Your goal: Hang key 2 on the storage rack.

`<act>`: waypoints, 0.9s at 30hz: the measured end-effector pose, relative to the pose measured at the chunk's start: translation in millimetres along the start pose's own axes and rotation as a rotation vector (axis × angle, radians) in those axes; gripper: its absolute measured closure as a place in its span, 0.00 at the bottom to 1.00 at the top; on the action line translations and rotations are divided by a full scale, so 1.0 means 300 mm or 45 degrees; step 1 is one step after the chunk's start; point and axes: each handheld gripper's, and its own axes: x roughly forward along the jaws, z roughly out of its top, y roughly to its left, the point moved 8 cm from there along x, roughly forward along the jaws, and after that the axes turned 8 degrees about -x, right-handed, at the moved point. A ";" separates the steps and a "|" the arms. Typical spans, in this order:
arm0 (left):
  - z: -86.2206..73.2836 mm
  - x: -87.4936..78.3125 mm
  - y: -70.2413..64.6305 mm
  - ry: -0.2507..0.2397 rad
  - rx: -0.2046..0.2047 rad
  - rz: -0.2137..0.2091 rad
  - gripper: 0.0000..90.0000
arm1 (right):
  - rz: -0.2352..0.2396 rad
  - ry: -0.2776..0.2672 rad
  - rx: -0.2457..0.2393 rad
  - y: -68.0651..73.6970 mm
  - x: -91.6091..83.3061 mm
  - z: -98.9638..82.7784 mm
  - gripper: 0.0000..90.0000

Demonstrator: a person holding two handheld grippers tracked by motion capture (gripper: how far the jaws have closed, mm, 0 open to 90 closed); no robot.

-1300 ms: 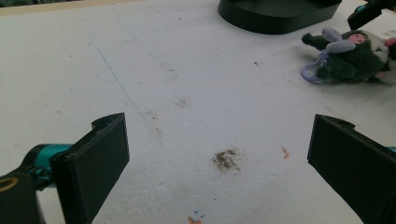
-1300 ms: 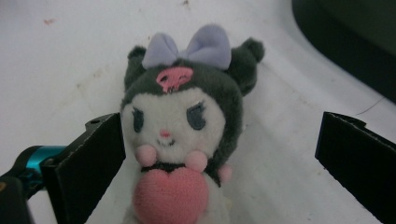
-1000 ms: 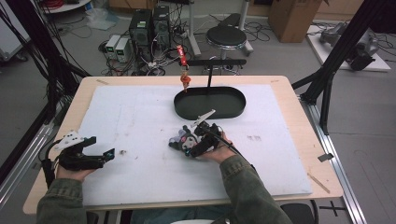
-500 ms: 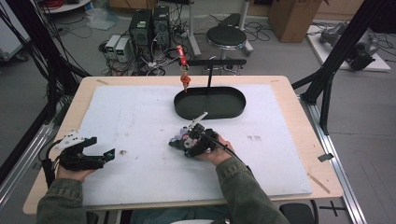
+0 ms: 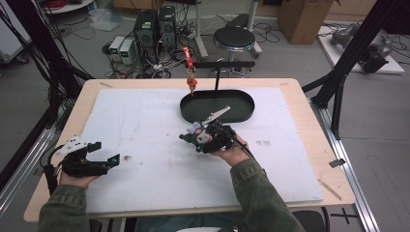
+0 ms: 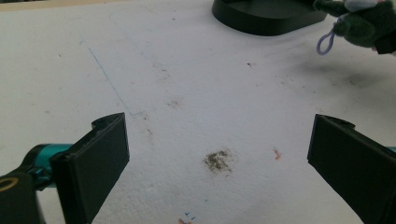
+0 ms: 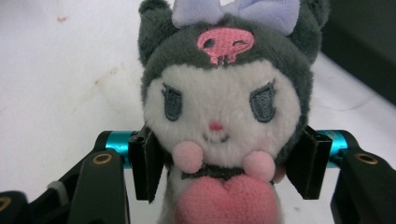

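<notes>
Gripping plush toy point(image 7: 222, 116) in right claw point(image 7: 224, 163)

We find no words, numbers or brand names that we can read on anything here. The nearest thing to a sign is a pink skull stitched on the dark hood of the plush toy point(image 7: 223, 116). Some small blue and orange pen marks sit on the white table cover point(image 6: 187, 93), too small for us to read.
</notes>
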 end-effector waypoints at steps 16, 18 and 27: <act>-0.002 -0.001 0.004 -0.008 -0.017 0.006 0.07 | -0.095 -0.121 0.078 -0.115 -0.160 0.033 0.42; -0.004 -0.003 0.004 -0.009 -0.018 0.007 0.07 | -0.097 -0.131 0.083 -0.128 -0.178 0.042 0.42; -0.004 -0.004 0.005 -0.011 -0.021 0.006 0.07 | -0.134 -0.150 0.107 -0.196 -0.254 0.077 0.42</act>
